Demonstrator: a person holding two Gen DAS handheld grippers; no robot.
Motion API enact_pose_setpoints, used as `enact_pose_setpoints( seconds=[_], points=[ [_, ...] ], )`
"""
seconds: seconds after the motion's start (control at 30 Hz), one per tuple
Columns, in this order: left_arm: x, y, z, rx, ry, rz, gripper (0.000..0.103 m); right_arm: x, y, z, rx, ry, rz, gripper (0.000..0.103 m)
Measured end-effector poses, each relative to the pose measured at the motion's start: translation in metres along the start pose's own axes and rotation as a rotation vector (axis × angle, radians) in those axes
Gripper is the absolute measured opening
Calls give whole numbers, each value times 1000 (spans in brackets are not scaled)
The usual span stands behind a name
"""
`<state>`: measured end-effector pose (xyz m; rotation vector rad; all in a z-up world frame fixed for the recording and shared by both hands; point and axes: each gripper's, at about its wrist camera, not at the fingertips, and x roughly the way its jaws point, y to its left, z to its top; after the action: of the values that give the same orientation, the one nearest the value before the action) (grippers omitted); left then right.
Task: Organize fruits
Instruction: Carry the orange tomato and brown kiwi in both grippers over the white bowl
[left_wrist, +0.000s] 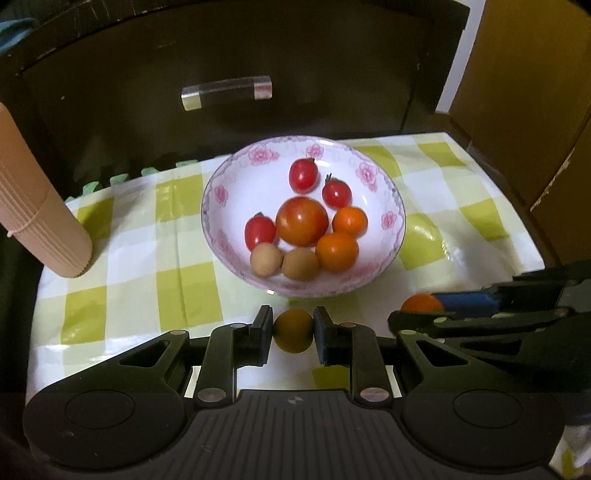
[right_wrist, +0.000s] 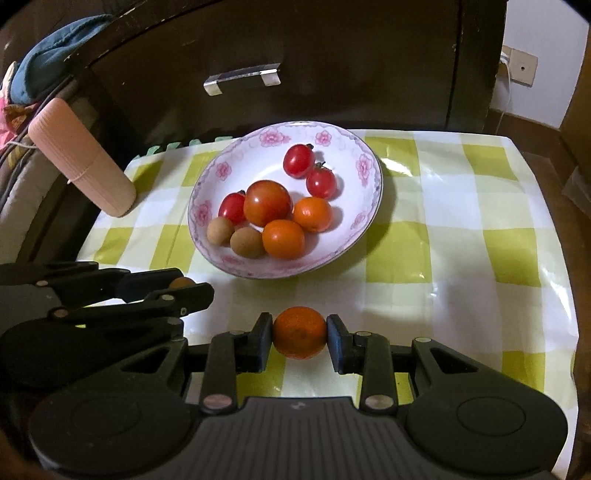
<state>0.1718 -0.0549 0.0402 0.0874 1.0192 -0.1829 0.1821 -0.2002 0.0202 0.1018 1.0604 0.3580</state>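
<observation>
A small brownish fruit (left_wrist: 293, 331) sat clamped in the left tongs (left_wrist: 293, 332), an orange (right_wrist: 300, 328) clamped in the right tongs (right_wrist: 300, 330). The flowered bowl (left_wrist: 221, 192) of fruit lay straight ahead on the checked counter (right_wrist: 443, 258), nearer the left.

A glossy checked plastic cloth (right_wrist: 424, 258) covers the desk, catching glare. The bowl (right_wrist: 221, 162) at frame centre looks like glazed china. Cherry tomatoes (right_wrist: 298, 160) shine smooth; brown fruits (right_wrist: 246, 242) look matt. The ribbed tube (right_wrist: 79, 155) upper left is matt.
</observation>
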Motion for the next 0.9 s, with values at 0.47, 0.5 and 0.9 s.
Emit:
enact_pose_setpoints(
  seconds=[0.47,0.5,0.9],
  points=[
    [13,6,33,-32,-62,0,29,11,-11,30,55,-78,-2,31],
    [15,7,35,-33,-64,2,29,12,-12,31,57,-83,-1,31],
    [33,14,48,-47,-91,8,29,30,-18,48,67,-144,-8,31]
  ],
)
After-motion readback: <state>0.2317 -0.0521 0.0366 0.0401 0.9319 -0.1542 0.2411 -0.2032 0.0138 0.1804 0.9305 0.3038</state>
